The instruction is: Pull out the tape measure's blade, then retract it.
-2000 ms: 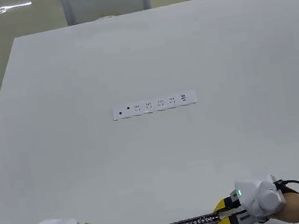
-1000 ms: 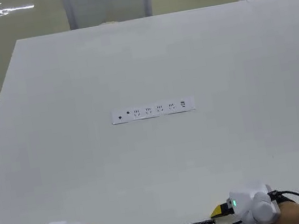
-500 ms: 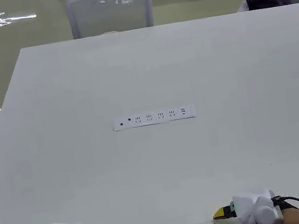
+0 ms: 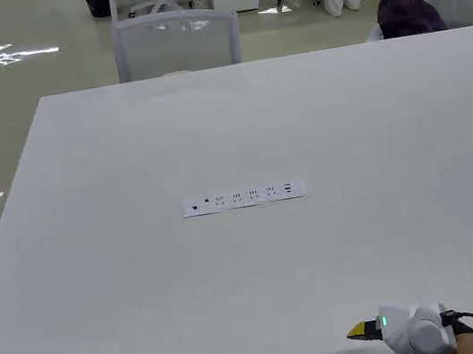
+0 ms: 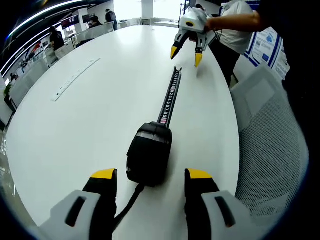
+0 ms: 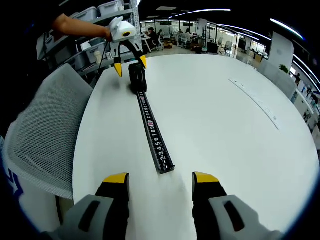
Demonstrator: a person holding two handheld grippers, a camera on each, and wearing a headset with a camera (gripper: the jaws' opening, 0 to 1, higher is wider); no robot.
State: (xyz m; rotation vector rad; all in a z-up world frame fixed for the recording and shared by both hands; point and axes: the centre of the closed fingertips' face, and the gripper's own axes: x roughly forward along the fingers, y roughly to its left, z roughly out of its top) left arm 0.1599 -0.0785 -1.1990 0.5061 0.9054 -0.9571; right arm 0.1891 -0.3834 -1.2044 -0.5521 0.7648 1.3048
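Your right gripper (image 6: 161, 178) no longer grips the blade (image 6: 154, 135); its jaws now stand open just short of the blade's end, low in the frame.

The left hand-held gripper (image 5: 151, 174) and right hand-held gripper (image 6: 161, 178): white housings; green lights; yellow-tipped jaws; black cables.

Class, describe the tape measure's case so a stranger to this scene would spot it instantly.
Start at the large white table and go to its near edge, far from the white power strip. There, just ahead of the left tool, sits the case: a black block, the only dark bulky thing, with a numbered blade running out of it.
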